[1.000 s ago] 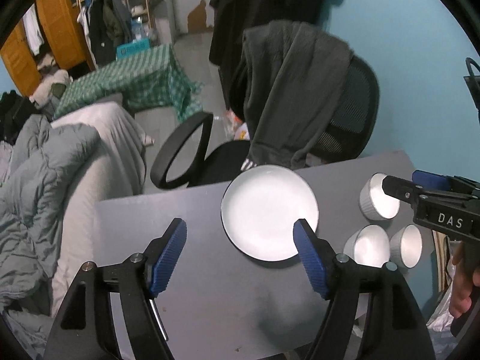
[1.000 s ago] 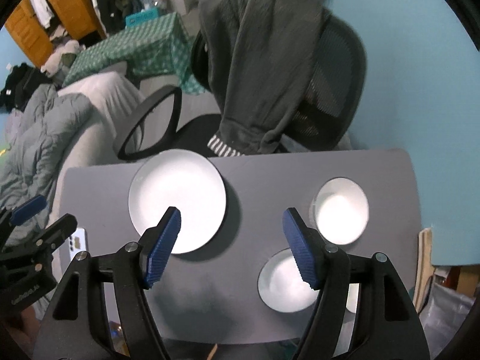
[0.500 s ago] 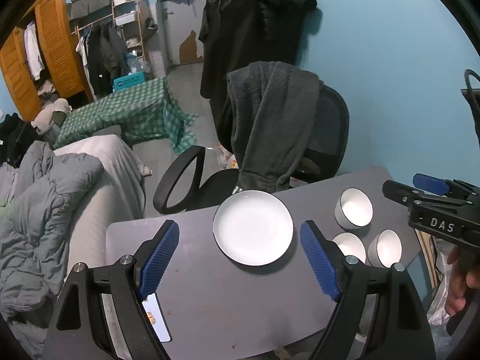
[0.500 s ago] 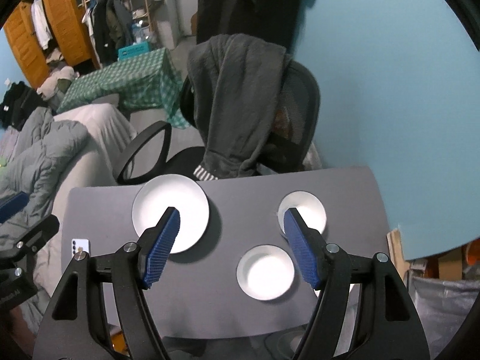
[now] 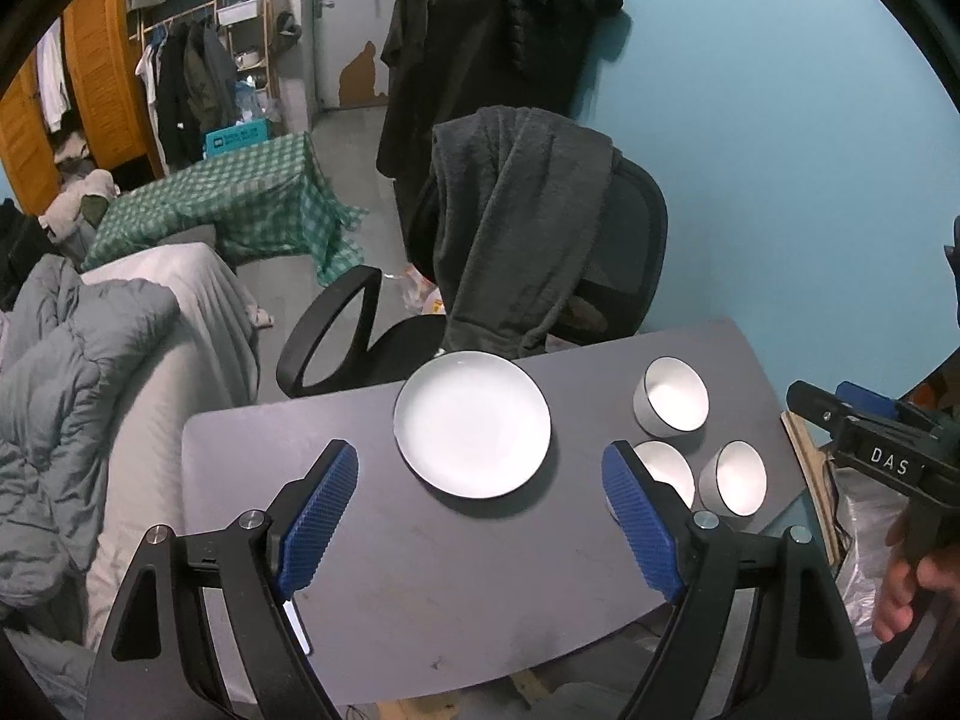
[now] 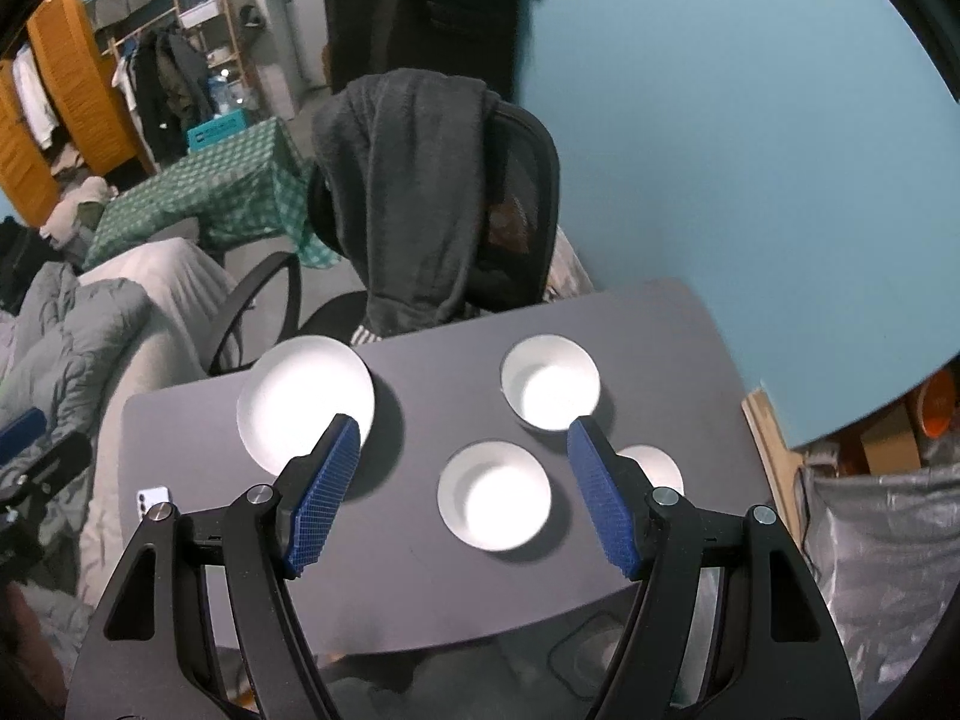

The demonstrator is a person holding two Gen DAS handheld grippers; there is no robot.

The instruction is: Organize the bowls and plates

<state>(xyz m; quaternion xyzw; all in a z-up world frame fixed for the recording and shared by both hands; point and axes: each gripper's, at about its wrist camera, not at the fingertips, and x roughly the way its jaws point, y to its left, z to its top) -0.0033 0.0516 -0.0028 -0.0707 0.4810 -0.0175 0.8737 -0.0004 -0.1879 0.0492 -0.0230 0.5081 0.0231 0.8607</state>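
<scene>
We hold both grippers above the counter, nothing in either. The left gripper has just been opening and its jaws now stand wide apart, empty; the right gripper has its jaws apart too, also empty.

The plate lies flat at the centre of the left view, toward the counter's far edge by the chair. Three bowls sit to its right: the far bowl alone, the near bowl and the edge bowl side by side, close to the counter's right edge.

We judge the step in hand to be picking a first piece. For nesting bowls we would bring the right gripper down over the near bowl, which lies between its jaws in the right view, and pinch one wall across the rim, not the whole bowl. Glazed ware is likely slippery, so we should close squarely and lift straight, keeping clear of the edge bowl just beside it.
</scene>
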